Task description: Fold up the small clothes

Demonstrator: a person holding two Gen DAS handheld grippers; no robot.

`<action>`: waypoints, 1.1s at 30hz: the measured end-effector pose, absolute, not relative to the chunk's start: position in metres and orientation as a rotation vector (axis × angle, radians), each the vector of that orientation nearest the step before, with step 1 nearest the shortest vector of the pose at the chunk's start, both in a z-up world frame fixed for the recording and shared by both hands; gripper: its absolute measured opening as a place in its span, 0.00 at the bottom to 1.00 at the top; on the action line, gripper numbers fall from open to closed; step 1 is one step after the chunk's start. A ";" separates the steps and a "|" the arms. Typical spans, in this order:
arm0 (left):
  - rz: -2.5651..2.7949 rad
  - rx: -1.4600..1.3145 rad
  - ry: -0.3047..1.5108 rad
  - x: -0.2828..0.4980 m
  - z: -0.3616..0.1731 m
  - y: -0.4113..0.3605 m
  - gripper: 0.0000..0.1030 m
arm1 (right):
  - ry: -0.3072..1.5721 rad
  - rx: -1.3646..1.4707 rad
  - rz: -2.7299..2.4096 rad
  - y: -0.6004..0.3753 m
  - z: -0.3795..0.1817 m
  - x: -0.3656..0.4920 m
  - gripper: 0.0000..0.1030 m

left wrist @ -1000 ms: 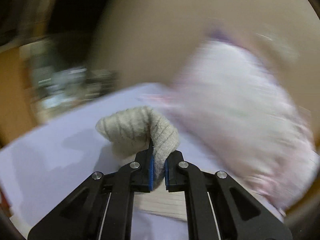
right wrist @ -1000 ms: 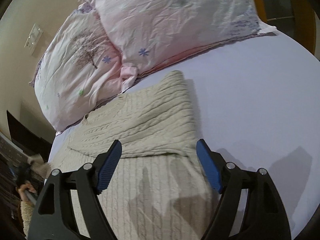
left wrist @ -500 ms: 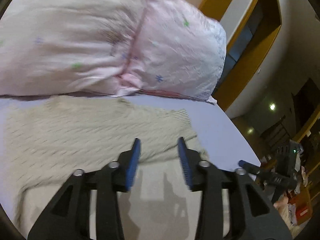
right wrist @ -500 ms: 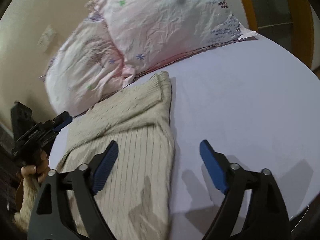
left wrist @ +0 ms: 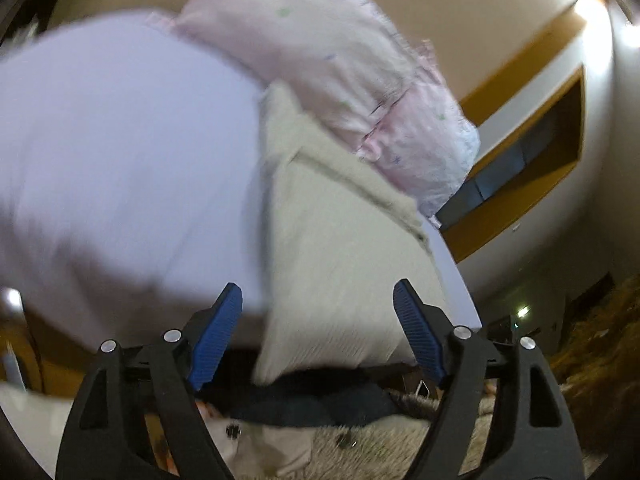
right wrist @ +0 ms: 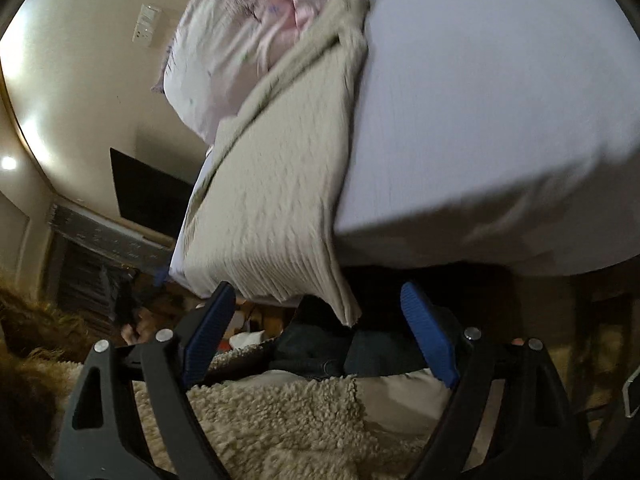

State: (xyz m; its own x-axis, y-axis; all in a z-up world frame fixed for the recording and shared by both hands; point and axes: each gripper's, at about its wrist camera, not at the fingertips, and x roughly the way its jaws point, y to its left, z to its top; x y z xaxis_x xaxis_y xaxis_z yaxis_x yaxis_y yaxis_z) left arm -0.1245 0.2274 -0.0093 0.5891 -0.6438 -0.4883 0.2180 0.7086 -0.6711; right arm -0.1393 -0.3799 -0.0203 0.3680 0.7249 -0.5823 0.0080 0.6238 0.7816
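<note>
A cream cable-knit sweater (left wrist: 340, 236) lies folded lengthwise on the lilac bed sheet (left wrist: 120, 152), its ribbed hem hanging over the near edge. It also shows in the right wrist view (right wrist: 288, 176). My left gripper (left wrist: 318, 304) is open and empty, held just off the bed edge at the hem. My right gripper (right wrist: 316, 304) is open and empty, held below the hanging hem corner (right wrist: 344, 308). Neither touches the sweater.
Pink floral pillows (left wrist: 360, 80) lie at the head of the bed, also in the right wrist view (right wrist: 224, 52). The person's fleece jacket (right wrist: 280, 420) and dark trousers (right wrist: 340, 352) are close below. A dark screen (right wrist: 148, 200) hangs on the wall.
My left gripper has let go of the sweater sleeve and opened wide. Both grippers have pulled back off the bed toward the person, beyond the hem. The sweater now lies folded narrower.
</note>
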 end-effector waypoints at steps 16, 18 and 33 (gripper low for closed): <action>-0.665 -0.644 0.865 -0.102 -0.072 0.182 0.07 | 0.997 0.883 0.775 -0.339 -0.023 -0.123 0.07; -0.699 -0.597 0.827 -0.105 -0.048 0.175 0.07 | 0.888 0.864 0.803 -0.343 0.013 -0.116 0.07; -0.191 -0.322 0.718 0.198 0.050 0.106 0.07 | 0.796 0.738 0.238 -0.358 0.062 0.181 0.07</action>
